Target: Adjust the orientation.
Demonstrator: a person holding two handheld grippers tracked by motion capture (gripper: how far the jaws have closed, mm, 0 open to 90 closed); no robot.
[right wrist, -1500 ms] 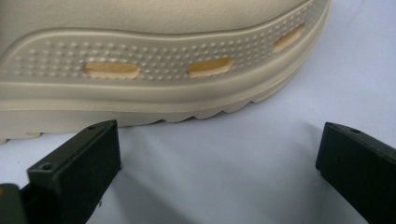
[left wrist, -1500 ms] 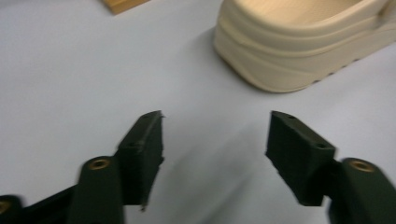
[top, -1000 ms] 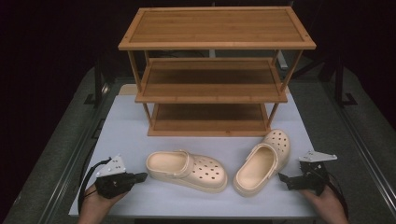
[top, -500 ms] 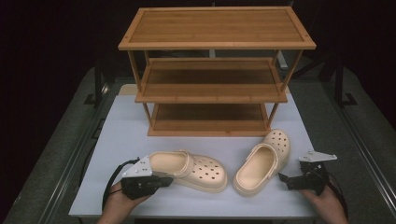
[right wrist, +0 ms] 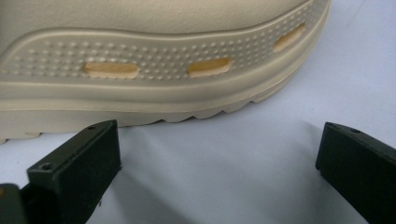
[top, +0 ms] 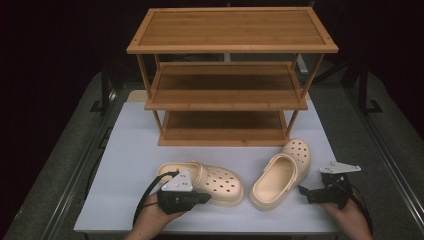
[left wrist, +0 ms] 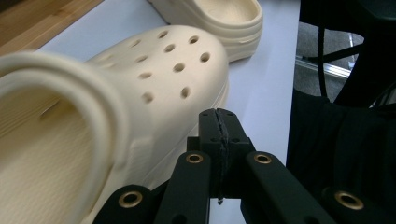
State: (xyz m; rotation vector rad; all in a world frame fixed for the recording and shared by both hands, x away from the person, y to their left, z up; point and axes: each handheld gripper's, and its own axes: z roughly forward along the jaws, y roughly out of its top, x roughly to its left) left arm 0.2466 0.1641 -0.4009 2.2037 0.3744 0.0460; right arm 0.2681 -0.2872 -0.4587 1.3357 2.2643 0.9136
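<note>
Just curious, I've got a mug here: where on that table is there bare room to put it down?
The white table is bare left of the wooden rack. The near edge is crowded: two cream clogs between the left gripper and right gripper.

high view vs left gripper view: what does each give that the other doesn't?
High view alone: the wooden rack with its three bare shelves, the right tool open beside the right clog, and both hands at the table's near edge.

Left gripper view alone: the left tool's jaws pressed together with nothing between them, just right of the left clog's side, and the vent holes up close.

Both: the two cream clogs on the white table, and the left tool beside the left clog.
</note>
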